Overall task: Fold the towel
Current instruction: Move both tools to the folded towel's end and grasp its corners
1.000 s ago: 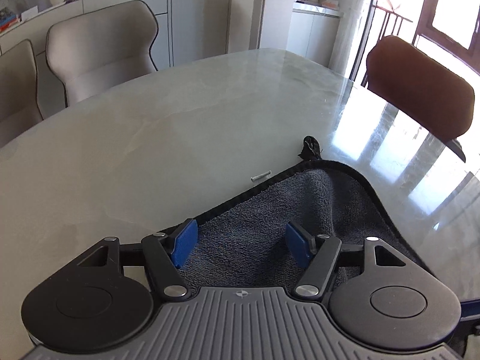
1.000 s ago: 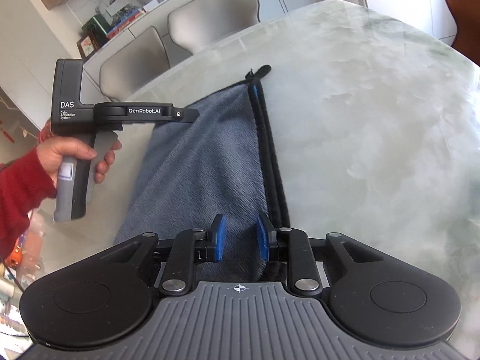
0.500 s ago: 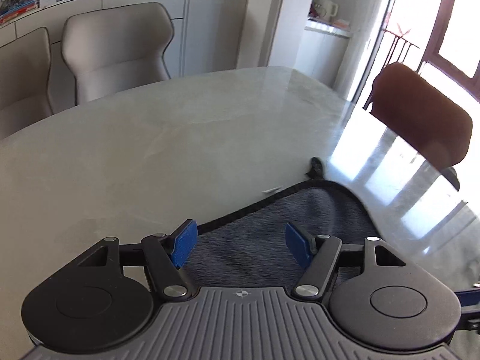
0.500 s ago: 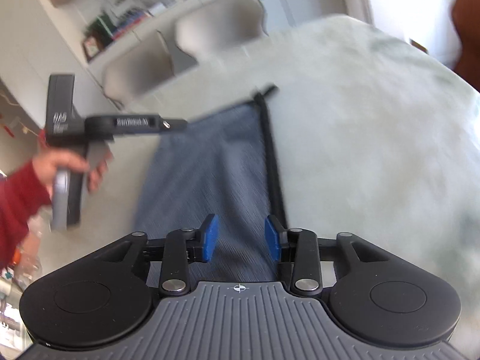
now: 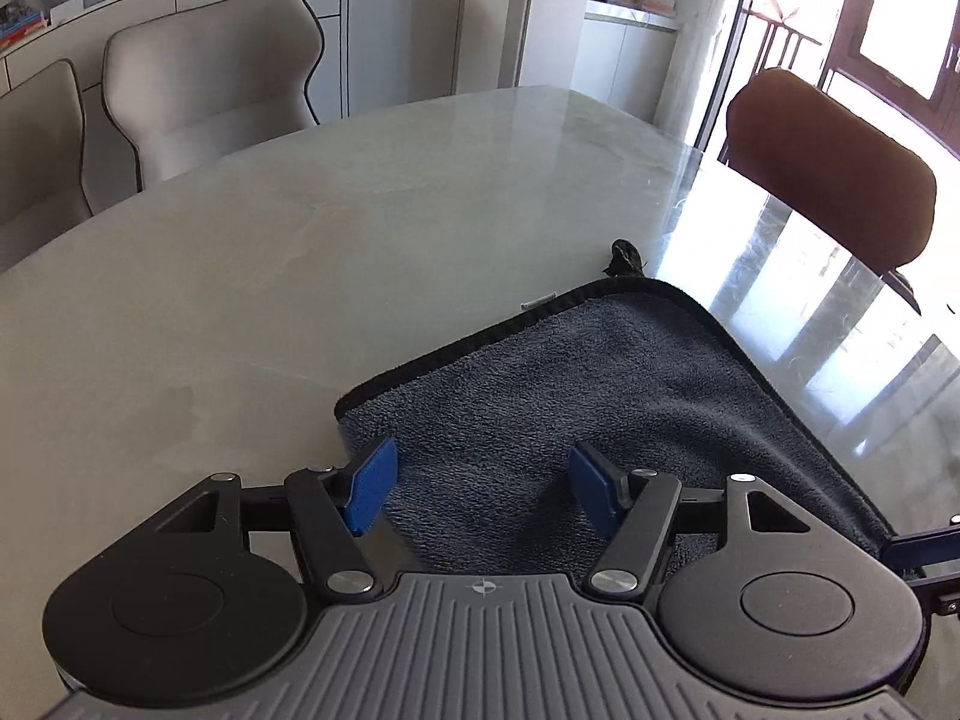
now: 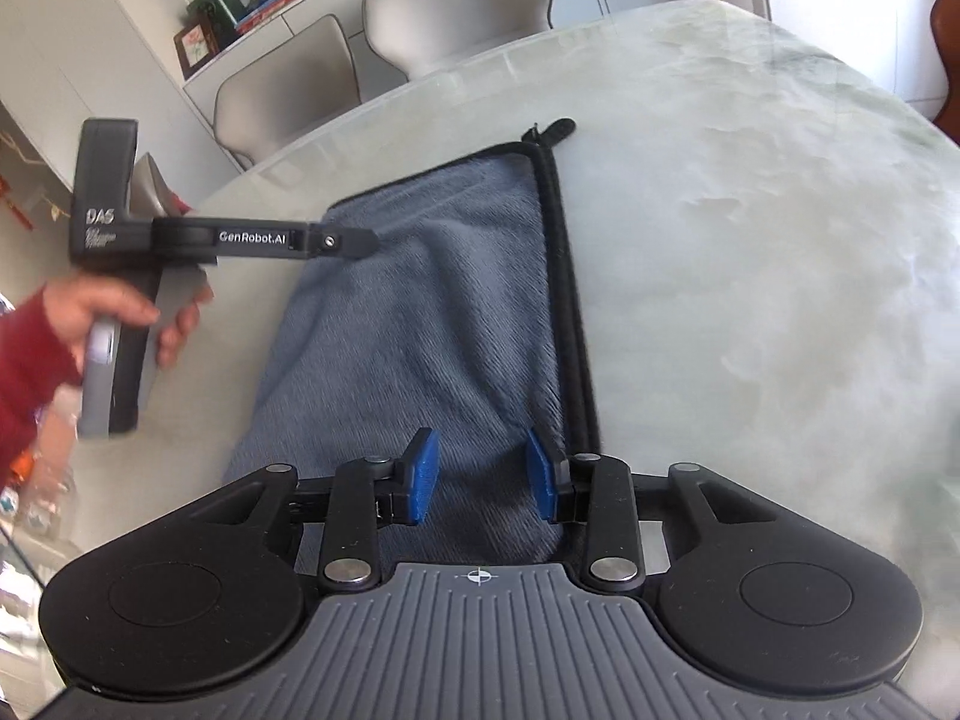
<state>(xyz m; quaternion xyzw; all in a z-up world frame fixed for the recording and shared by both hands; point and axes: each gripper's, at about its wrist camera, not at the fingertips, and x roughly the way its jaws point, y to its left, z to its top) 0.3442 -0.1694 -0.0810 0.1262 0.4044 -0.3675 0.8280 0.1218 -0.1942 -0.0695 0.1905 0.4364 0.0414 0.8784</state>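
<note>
Towel [image 6: 420,312], grey with black edging, folded on pale marble tabletop [image 5: 252,276], hanging loop [image 5: 624,257] at far corner. Left tongs [image 5: 483,492] over near part of towel, spread wide, blue pads [image 5: 373,489] clear of cloth, grasping nothing. Right tongs [image 6: 481,475] over doubled edge, closing, cloth showing between pads, not yet pinched. Left hand [image 6: 114,315] in red sleeve [image 6: 27,384] gripping handle of left tool. Beige chairs [image 5: 210,84] beyond tabletop, brown chair [image 5: 834,180] by window.
</note>
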